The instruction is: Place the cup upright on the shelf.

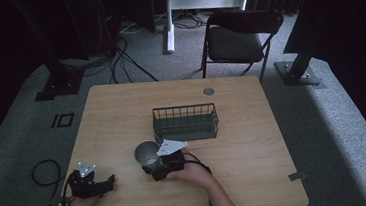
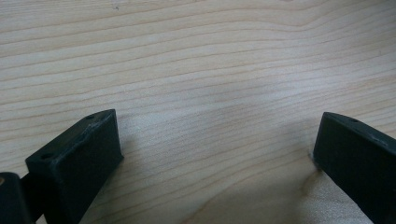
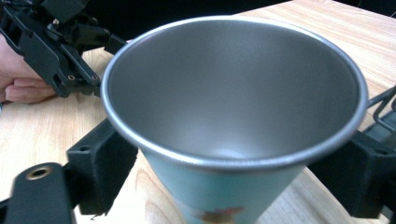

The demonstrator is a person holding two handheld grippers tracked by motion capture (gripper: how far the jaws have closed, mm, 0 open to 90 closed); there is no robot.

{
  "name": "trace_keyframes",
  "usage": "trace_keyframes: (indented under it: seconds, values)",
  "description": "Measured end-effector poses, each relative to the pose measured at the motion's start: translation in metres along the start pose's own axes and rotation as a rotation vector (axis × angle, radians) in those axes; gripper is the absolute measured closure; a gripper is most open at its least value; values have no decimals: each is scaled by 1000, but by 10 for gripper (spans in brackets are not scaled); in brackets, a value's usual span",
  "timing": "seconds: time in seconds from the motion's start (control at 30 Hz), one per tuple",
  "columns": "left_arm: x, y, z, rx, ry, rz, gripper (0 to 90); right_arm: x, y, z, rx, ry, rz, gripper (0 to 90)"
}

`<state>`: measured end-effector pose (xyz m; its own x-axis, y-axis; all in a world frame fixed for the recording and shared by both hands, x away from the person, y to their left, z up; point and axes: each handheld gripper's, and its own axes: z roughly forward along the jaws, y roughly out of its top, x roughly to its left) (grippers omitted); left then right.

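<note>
A metal cup (image 1: 147, 155) with a teal outside stands upright near the table's front middle, just in front of the wire basket (image 1: 185, 123). My right gripper (image 1: 152, 165) is shut on the cup (image 3: 233, 93), one black jaw pressed on each side of it below the rim. The right gripper view looks straight into its empty steel inside. My left gripper (image 1: 108, 182) rests at the front left of the table, open, with bare wood between its jaws (image 2: 217, 154). The left gripper (image 3: 56, 42) also appears behind the cup.
The dark wire basket is empty and sits at the table's centre. A round grommet (image 1: 208, 91) marks the far edge. A folding chair (image 1: 240, 32) stands beyond the table, and cables (image 1: 44, 173) lie on the floor at left.
</note>
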<state>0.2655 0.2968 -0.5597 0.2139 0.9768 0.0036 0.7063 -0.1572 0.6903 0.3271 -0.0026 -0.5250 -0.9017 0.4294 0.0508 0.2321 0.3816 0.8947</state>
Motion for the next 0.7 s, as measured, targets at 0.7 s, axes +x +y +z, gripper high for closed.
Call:
trace_keyframes:
  seconds: [0.7]
  values:
    - [0,0,0,-1,0,-2,14,3,29,-13,-39,-5,6,151]
